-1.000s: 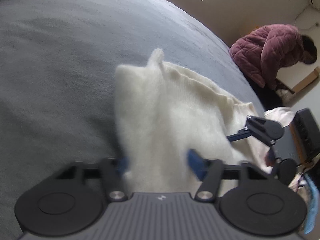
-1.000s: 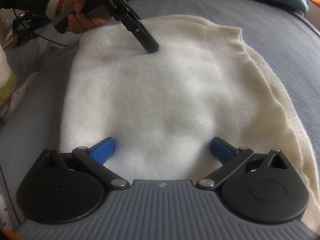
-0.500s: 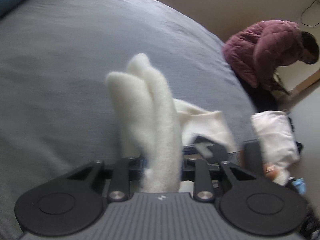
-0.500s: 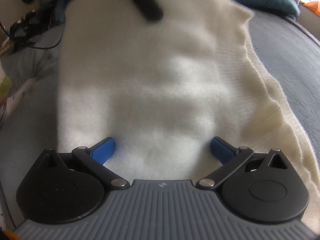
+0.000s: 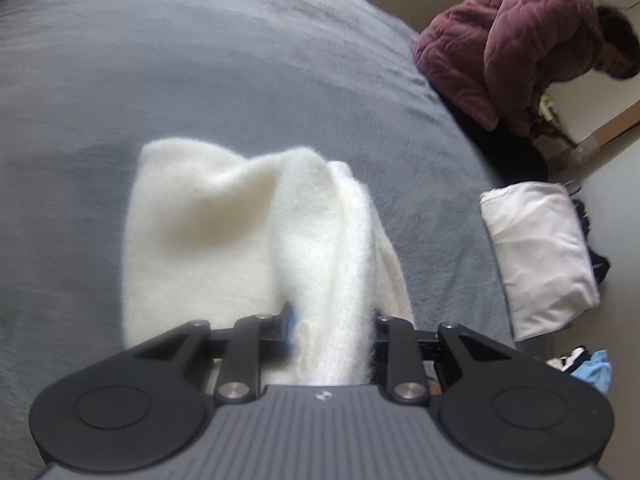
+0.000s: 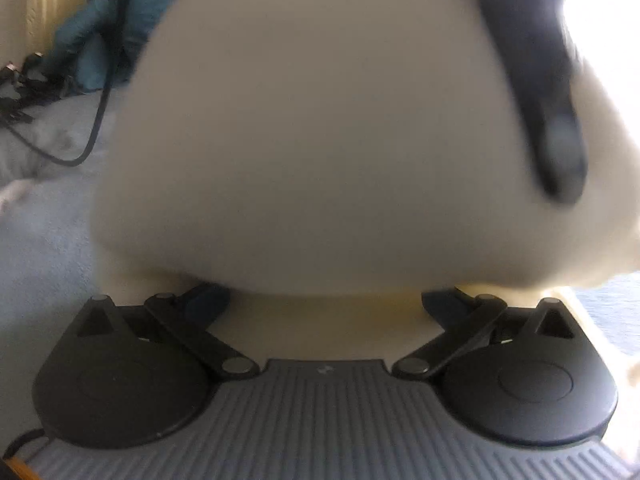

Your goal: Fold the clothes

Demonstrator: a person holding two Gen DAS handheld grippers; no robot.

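Note:
A white fluffy sweater (image 5: 200, 232) lies partly on the grey bed cover (image 5: 200, 60). My left gripper (image 5: 332, 320) is shut on a bunched fold of it, and that fold stands up from the bed between the blue pads. In the right wrist view the lifted sweater (image 6: 312, 140) fills most of the picture, blurred. My right gripper (image 6: 324, 300) is open wide below the hanging cloth, which covers its blue pads in part and is not pinched. The left gripper's dark fingers (image 6: 556, 148) show at the upper right, against the cloth.
A person in a maroon padded jacket (image 5: 512, 48) bends over beyond the bed's far edge. A white pillow-like bundle (image 5: 540, 256) lies on the floor by the bed. A teal duvet (image 6: 100, 32) and black cables (image 6: 92, 120) are at the left.
The left gripper closed on a fold of the sweater and lifted it off the bed. The cloth rose in front of the right camera. The right gripper stayed open.

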